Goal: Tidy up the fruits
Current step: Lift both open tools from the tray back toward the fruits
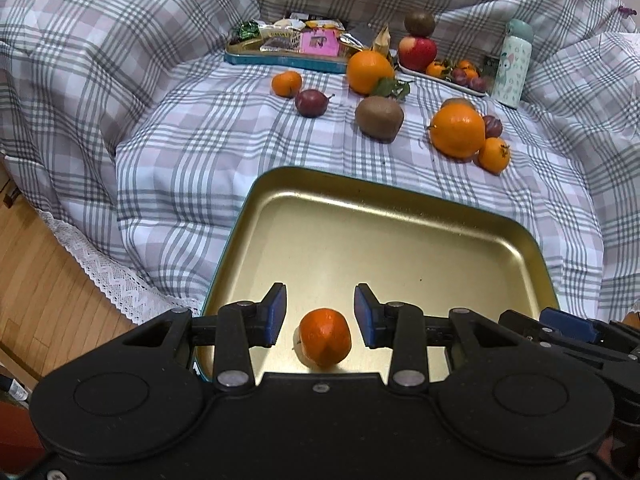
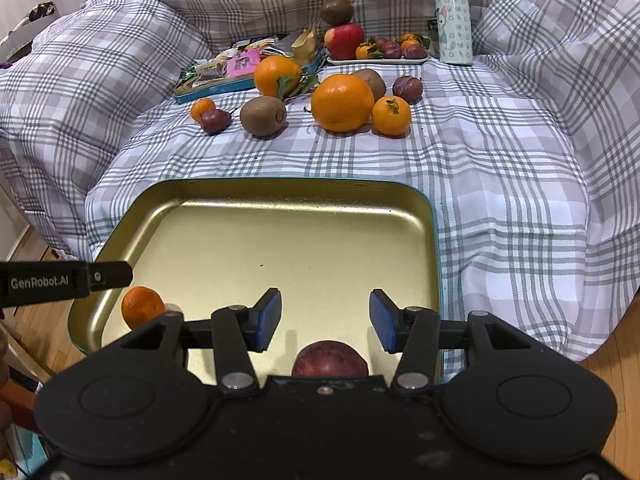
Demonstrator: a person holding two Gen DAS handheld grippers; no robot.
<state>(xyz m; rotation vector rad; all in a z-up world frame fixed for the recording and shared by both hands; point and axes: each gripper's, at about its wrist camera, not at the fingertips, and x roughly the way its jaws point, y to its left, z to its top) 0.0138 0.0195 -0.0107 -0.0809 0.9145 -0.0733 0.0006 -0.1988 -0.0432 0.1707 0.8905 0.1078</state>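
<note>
With both of my grippers angled down over the near end of the gold tray (image 1: pixel 400 240), neither one holds anything. My left gripper (image 1: pixel 320 314) has its jaws spread, blue pads clear on both sides of a small tangerine (image 1: pixel 325 342) that sits on the tray floor by the near edge. My right gripper (image 2: pixel 325 320) is spread wide too, above a dark red plum (image 2: pixel 330 358) resting on the tray floor at the near rim, partly hidden by my own body.

From the right wrist view the tray (image 2: pixel 280 200) lies on the plaid bedcover (image 2: pixel 500 200), with the tangerine (image 2: pixel 142 306) at its near left corner under the left gripper's finger.

Loose fruit further out on the cover, largest first: big orange (image 2: pixel 342 102), leafy orange (image 2: pixel 276 76), kiwi (image 2: pixel 263 116), small orange (image 2: pixel 391 116), a plum (image 2: pixel 407 89), another plum (image 2: pixel 215 121) touching a tangerine (image 2: pixel 202 109).

At the back: a white plate (image 2: pixel 378 62) with an apple (image 2: pixel 345 40), a kiwi stacked on it and small fruit; a teal snack tin (image 2: pixel 216 90); an upright bottle (image 2: pixel 453 20).
</note>
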